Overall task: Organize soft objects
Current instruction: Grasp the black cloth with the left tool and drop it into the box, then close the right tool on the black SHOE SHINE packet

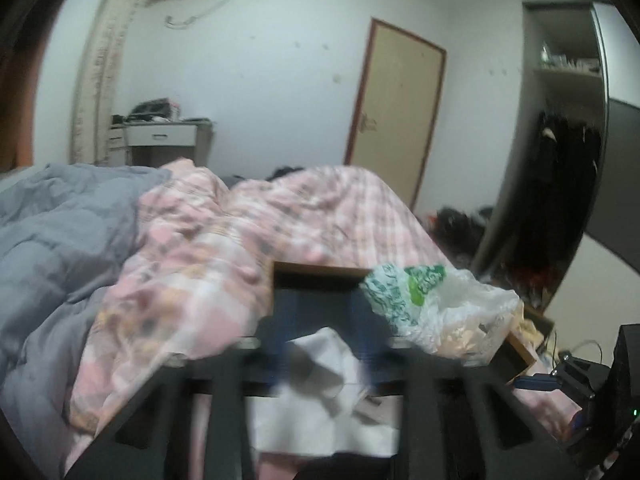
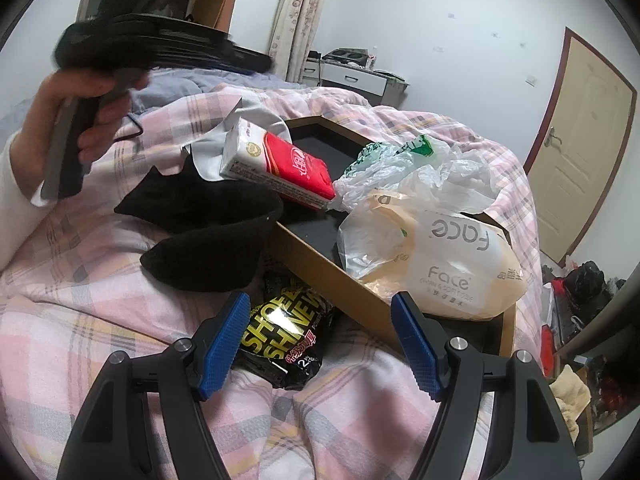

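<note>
My right gripper (image 2: pixel 320 340) stands open low over the pink plaid quilt (image 2: pixel 100 280), a black shoe-wipe packet (image 2: pixel 288 328) lying loose between its blue pads. Ahead is a brown box (image 2: pixel 320 256) with a black inside. A red-and-white tissue pack (image 2: pixel 276 160) leans on its far rim, and a Face tissue pack (image 2: pixel 452 272) and plastic bags (image 2: pixel 416 168) fill its right side. A black sock (image 2: pixel 208 224) drapes over its left rim. My left gripper (image 1: pixel 324 320) is blurred, its jaws apart above a white cloth (image 1: pixel 320 384), not gripping it.
A hand (image 2: pixel 80 112) holds the left gripper's handle at the upper left of the right wrist view. A grey duvet (image 1: pixel 52 240) lies left of the pink quilt. A white drawer unit (image 2: pixel 352 76), a door (image 2: pixel 580 140) and an open wardrobe (image 1: pixel 560 160) line the room's walls.
</note>
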Demonstrator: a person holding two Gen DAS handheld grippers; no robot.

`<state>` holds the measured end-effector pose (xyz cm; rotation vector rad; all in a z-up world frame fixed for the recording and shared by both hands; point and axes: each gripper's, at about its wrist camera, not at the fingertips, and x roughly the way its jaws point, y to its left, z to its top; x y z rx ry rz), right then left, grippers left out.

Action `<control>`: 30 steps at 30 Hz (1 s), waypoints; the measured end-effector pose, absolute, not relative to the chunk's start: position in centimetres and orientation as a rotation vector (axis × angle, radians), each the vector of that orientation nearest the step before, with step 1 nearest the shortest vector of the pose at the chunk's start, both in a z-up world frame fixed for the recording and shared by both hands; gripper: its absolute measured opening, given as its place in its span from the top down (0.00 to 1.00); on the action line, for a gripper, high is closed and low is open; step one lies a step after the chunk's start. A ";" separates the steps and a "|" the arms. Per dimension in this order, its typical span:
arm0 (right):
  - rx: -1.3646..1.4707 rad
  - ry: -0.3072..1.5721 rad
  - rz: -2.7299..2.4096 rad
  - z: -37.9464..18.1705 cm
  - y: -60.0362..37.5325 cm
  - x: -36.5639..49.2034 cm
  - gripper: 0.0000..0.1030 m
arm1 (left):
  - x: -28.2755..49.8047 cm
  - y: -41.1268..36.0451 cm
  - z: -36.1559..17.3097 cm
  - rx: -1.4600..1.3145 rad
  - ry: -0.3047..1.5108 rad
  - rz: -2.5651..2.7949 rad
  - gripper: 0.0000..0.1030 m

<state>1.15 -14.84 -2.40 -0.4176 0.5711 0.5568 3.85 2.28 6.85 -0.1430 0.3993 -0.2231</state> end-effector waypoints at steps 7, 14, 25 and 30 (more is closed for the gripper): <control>-0.379 0.589 0.580 -2.3 -15.3 1.6 0.31 | 1.6 3.7 4.9 -0.213 0.311 -0.226 0.00; -0.433 0.709 0.617 -3.5 -13.8 2.3 0.31 | 2.4 2.6 2.2 -0.183 0.352 -0.177 0.00; -0.508 0.988 0.644 -6.5 -11.1 6.5 0.31 | 3.7 3.7 0.9 -0.261 0.418 -0.167 0.00; -0.470 1.029 0.658 -7.0 -11.4 7.5 0.52 | 3.7 3.5 0.8 -0.248 0.419 -0.165 0.00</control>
